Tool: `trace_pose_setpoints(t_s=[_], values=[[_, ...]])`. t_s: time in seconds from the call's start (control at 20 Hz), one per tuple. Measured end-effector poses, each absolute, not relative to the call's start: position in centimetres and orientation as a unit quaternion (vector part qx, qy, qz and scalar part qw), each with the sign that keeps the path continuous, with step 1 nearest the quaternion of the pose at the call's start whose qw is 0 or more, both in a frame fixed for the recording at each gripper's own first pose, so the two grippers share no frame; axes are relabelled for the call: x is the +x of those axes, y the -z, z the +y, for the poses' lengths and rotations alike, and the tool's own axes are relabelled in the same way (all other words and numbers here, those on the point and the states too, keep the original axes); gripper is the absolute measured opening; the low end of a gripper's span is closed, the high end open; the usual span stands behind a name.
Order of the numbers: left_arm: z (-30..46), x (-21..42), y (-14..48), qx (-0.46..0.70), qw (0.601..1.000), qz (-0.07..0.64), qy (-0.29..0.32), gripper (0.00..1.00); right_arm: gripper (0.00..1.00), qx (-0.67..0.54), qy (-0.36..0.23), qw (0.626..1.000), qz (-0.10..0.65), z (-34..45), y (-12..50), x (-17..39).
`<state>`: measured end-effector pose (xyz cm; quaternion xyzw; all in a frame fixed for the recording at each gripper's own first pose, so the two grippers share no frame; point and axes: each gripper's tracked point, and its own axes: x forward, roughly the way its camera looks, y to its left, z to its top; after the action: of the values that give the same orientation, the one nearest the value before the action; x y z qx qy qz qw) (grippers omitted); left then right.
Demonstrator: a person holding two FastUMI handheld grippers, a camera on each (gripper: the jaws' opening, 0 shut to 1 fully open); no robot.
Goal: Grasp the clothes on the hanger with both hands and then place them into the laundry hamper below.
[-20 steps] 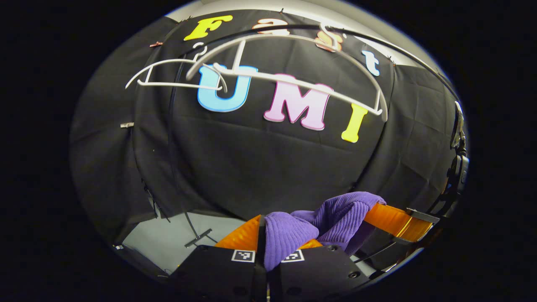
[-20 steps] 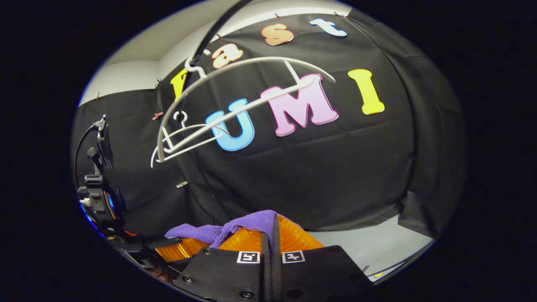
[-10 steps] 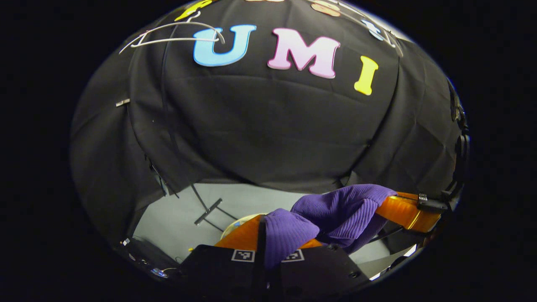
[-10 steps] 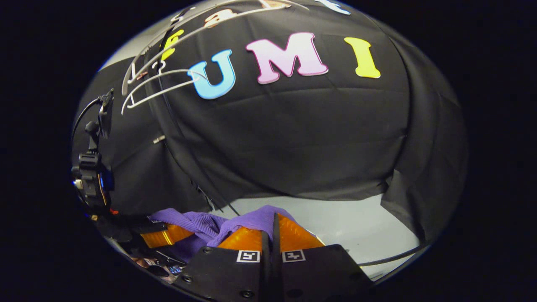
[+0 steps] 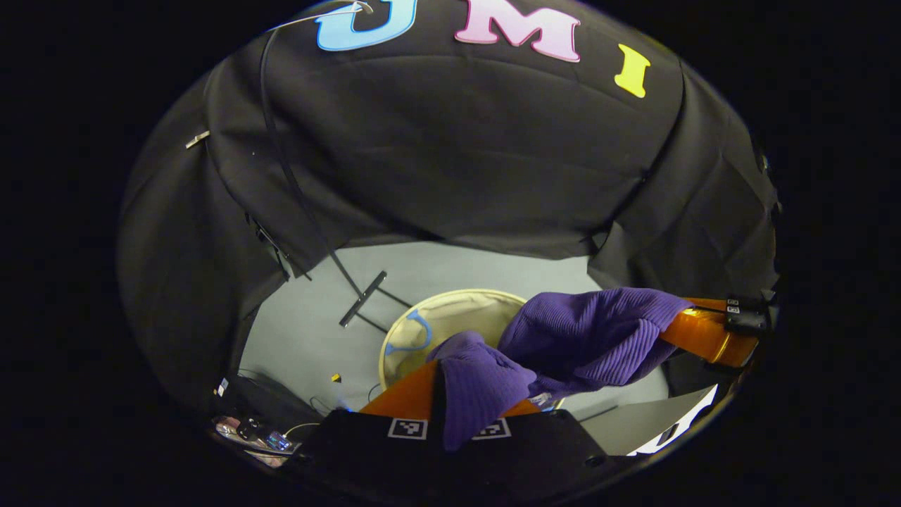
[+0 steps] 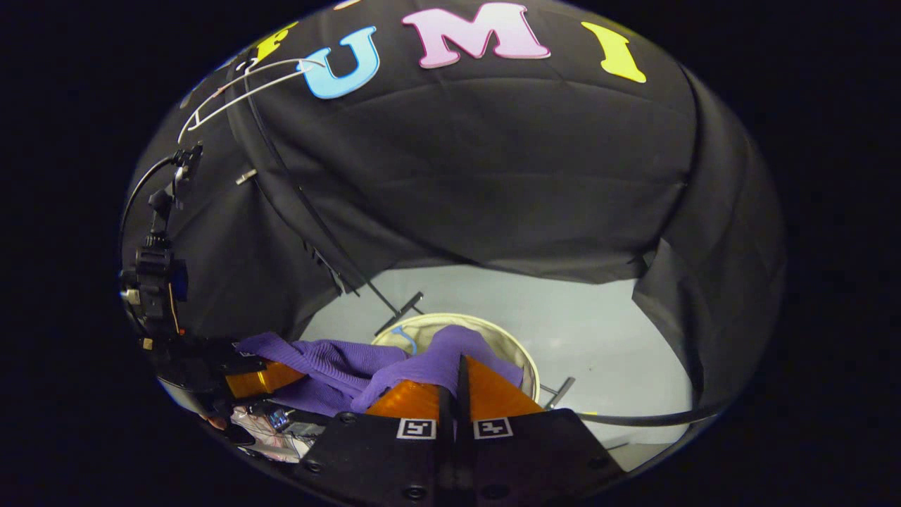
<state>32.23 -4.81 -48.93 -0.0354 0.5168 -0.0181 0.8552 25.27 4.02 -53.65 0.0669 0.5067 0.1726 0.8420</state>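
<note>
While one purple garment [image 5: 584,338] is clamped by both the left gripper [image 5: 450,394] and right gripper [image 6: 457,384], one hamper [image 6: 524,355] is seen at 12 o'clock beyond.

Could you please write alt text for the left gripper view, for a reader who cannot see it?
The left hand-held gripper is shut on a purple ribbed garment, whose other end the right hand-held gripper holds at the right edge. Below the garment, a round cream laundry hamper stands open on the grey floor.
</note>
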Motion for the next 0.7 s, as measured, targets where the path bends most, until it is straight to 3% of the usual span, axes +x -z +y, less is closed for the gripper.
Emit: trace_pose_setpoints(t_s=[0.25, 0.3, 0.45, 0.5, 0.7], values=[[-5.5, 31.5, 49.8, -0.039, 0.837, 0.544, 0.029, 0.14, 0.05, 0.053, -0.159, 0.822, 0.544, 3.6, 55.6, 24.4], [-5.2, 31.4, 50.4, -0.036, 0.836, 0.547, 0.026, 0.23, 0.06, 0.052, -0.162, 0.813, 0.557, 2.9, 57.2, 23.6], [-4.8, 31.3, 51.2, -0.026, 0.834, 0.550, 0.022, 0.94, 0.75, 0.044, -0.165, 0.803, 0.571, 3.2, 57.1, 22.2], [-5.0, 31.3, 51.1, -0.029, 0.834, 0.550, 0.023, 0.93, 0.99, 0.034, -0.165, 0.805, 0.568, 3.3, 57.5, 22.7], [-5.5, 31.1, 50.4, -0.036, 0.835, 0.549, 0.027, 0.96, 0.99, 0.020, -0.165, 0.814, 0.556, 3.5, 56.4, 22.9]])
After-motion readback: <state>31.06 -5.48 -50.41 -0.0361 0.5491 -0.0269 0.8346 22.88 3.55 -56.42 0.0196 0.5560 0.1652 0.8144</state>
